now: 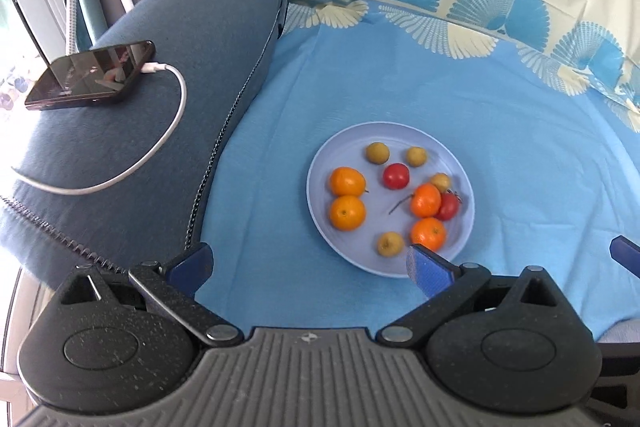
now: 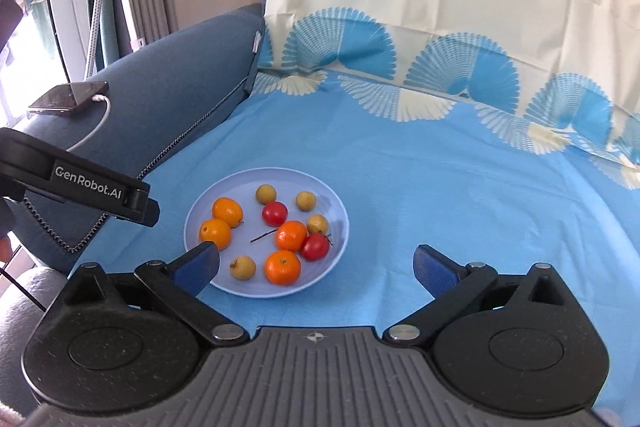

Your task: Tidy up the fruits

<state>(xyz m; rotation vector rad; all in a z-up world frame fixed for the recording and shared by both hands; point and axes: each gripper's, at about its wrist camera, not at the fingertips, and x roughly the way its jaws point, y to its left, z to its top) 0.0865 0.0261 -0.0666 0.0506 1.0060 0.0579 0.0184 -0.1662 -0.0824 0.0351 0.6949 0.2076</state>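
A pale blue plate [image 1: 348, 255] [image 2: 336, 267] lies on the blue sheet. It holds several oranges [image 1: 347, 212] [image 2: 283, 267], two red tomatoes [image 1: 396, 175] [image 2: 274, 213], several small yellow-brown fruits [image 1: 377, 152] [image 2: 242, 267] and a loose twig [image 2: 264, 235]. My left gripper [image 1: 308, 269] is open and empty, just near of the plate, its right finger over the plate's near rim. My right gripper [image 2: 316, 269] is open and empty, its left finger over the plate's near left rim. A right gripper fingertip [image 1: 625, 254] shows at the left view's right edge.
A dark blue cushion [image 1: 160, 75] [image 2: 172, 67] borders the sheet on the left, with a phone [image 1: 92, 75] [image 2: 68, 98] and white charging cable [image 1: 160, 147] on it. The left gripper's body [image 2: 92, 189] reaches in from the left. A patterned cloth [image 2: 440, 27] rises behind.
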